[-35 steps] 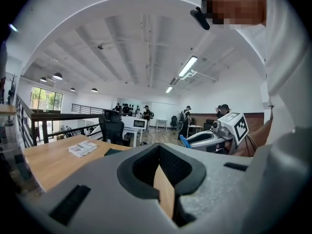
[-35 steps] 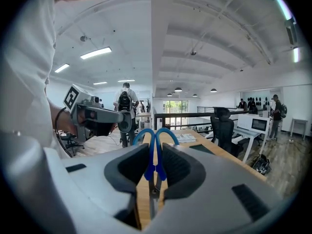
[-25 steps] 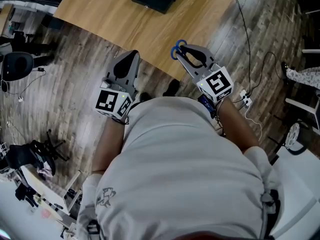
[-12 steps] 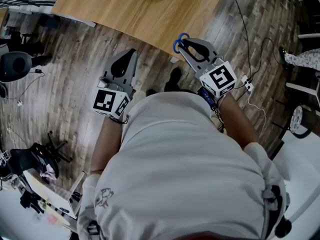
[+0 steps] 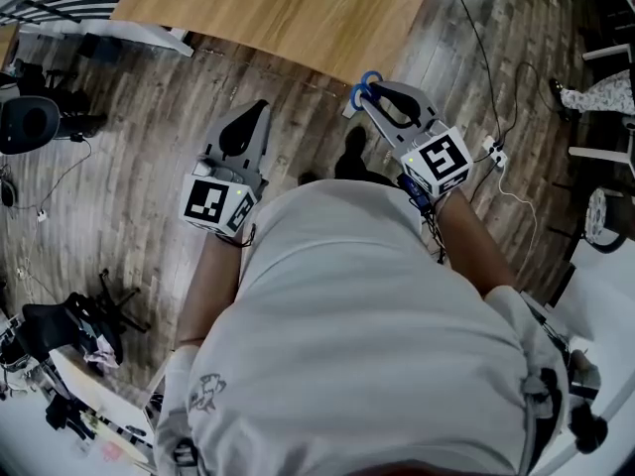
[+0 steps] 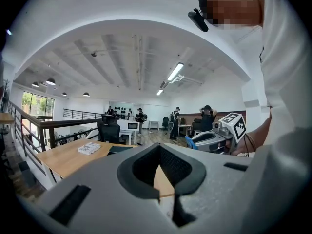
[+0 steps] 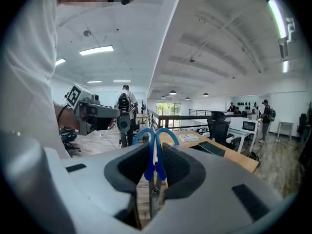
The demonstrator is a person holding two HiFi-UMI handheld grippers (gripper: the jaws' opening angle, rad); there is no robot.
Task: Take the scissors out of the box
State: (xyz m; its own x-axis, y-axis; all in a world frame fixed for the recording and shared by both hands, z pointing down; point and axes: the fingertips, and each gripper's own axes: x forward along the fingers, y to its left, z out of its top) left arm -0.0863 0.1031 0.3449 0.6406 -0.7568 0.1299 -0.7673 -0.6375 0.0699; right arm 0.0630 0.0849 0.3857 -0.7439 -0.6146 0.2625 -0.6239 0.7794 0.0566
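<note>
Table (image 5: pixel 298 18) has receded, right gripper (image 5: pixel 372 95) keeping scissors (image 7: pixel 155 152).

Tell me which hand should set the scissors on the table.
Right. The right hand-held gripper holds the blue-handled scissors near the wooden table; the left hand-held gripper is shut and empty.

A wooden table (image 5: pixel 298 18) stands on grey plank floor (image 5: pixel 129 127), office chair (image 5: pixel 30 122) nearby
</note>
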